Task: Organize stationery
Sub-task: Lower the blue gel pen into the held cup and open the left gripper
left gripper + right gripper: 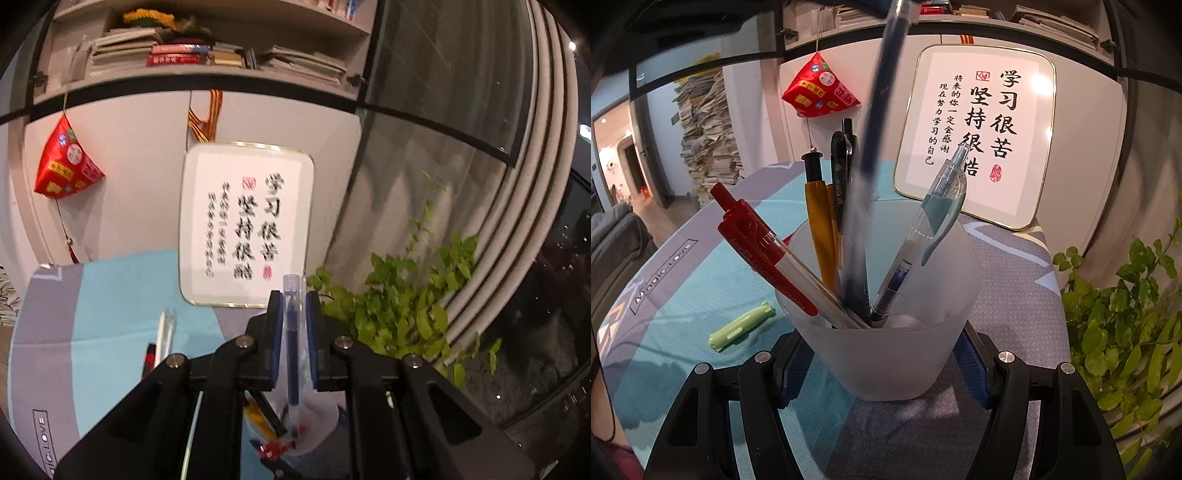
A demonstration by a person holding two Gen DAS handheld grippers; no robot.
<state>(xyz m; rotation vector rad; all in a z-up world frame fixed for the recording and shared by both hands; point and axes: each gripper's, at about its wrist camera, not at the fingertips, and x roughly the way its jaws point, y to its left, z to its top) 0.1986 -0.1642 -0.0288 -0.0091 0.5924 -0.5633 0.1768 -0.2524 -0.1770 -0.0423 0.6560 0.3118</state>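
My left gripper (pixel 294 299) is shut on a dark blue pen (pixel 293 347) and holds it upright above the frosted plastic cup (pixel 317 417). In the right wrist view the blue pen (pixel 882 96) comes down from the top, blurred, with its lower end inside the cup (pixel 886 354). My right gripper (pixel 882 365) is shut on the cup's lower sides and holds it on the table. The cup holds a red pen (pixel 764 251), a yellow pen (pixel 820 225), black pens (pixel 840 177) and a clear teal-clip pen (pixel 923 236). A light green pen (pixel 742 325) lies on the cloth to the cup's left.
A blue-grey tablecloth (pixel 1004 280) covers the table. A framed calligraphy board (pixel 979 136) leans on the wall behind. A leafy plant (pixel 1123 325) stands at the right edge. A white pen (pixel 164 336) lies on the cloth. A red pouch (pixel 820 88) hangs on the wall.
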